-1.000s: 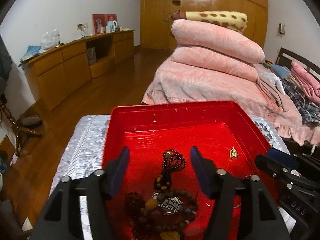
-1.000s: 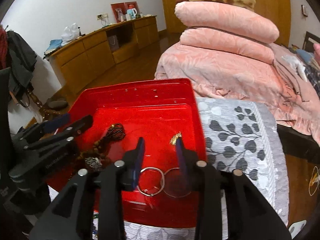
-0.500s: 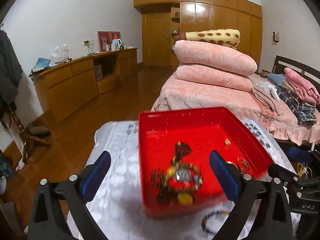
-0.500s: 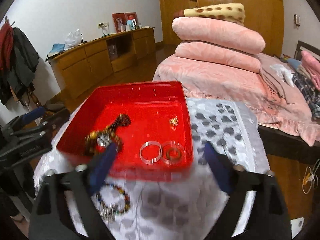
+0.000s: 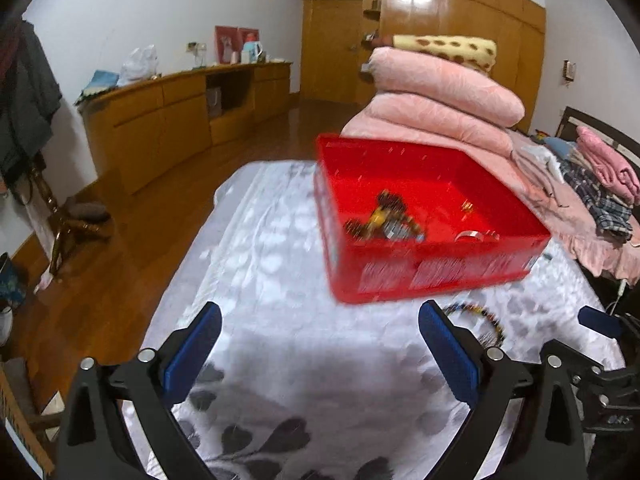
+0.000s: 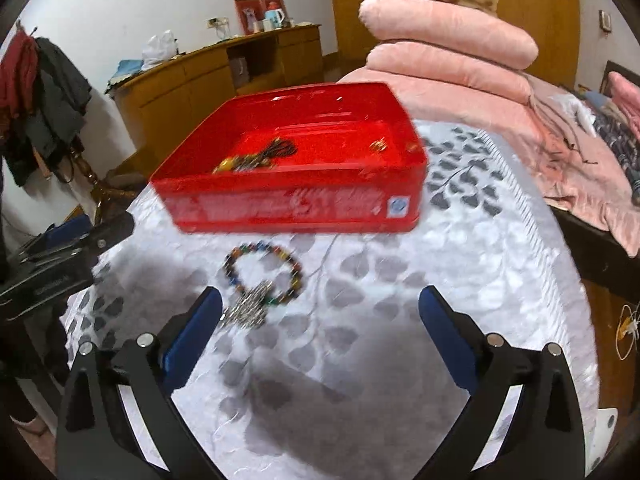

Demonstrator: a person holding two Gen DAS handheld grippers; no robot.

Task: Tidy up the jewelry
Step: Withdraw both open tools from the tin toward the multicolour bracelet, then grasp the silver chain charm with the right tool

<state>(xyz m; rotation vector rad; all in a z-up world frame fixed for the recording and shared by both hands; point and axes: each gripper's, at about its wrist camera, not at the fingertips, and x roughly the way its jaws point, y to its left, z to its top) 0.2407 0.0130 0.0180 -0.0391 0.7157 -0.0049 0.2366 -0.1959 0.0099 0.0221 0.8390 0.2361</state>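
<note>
A red plastic box (image 5: 432, 276) (image 6: 288, 204) stands on a table with a white leaf-patterned cloth (image 5: 280, 300). Inside it lie a tangle of beaded jewelry (image 5: 384, 220) (image 6: 256, 156), silver rings (image 5: 476, 235) and a small gold piece (image 5: 467, 207) (image 6: 378, 144). A multicoloured bead bracelet with a silver tassel (image 6: 262, 276) (image 5: 480, 320) lies on the cloth in front of the box. My left gripper (image 5: 320, 352) is open and empty, short of the box. My right gripper (image 6: 320, 328) is open and empty, just behind the bracelet.
A bed with stacked pink quilts (image 5: 440, 92) stands behind the table. A long wooden cabinet (image 5: 180, 116) runs along the left wall. A coat stand with clothes (image 6: 44, 92) is at the left. The other gripper's body (image 6: 52, 264) shows at the left edge of the right wrist view.
Both grippers have pulled back out of the red box and opened wide. The bracelet on the cloth has come into view in front of the box.
</note>
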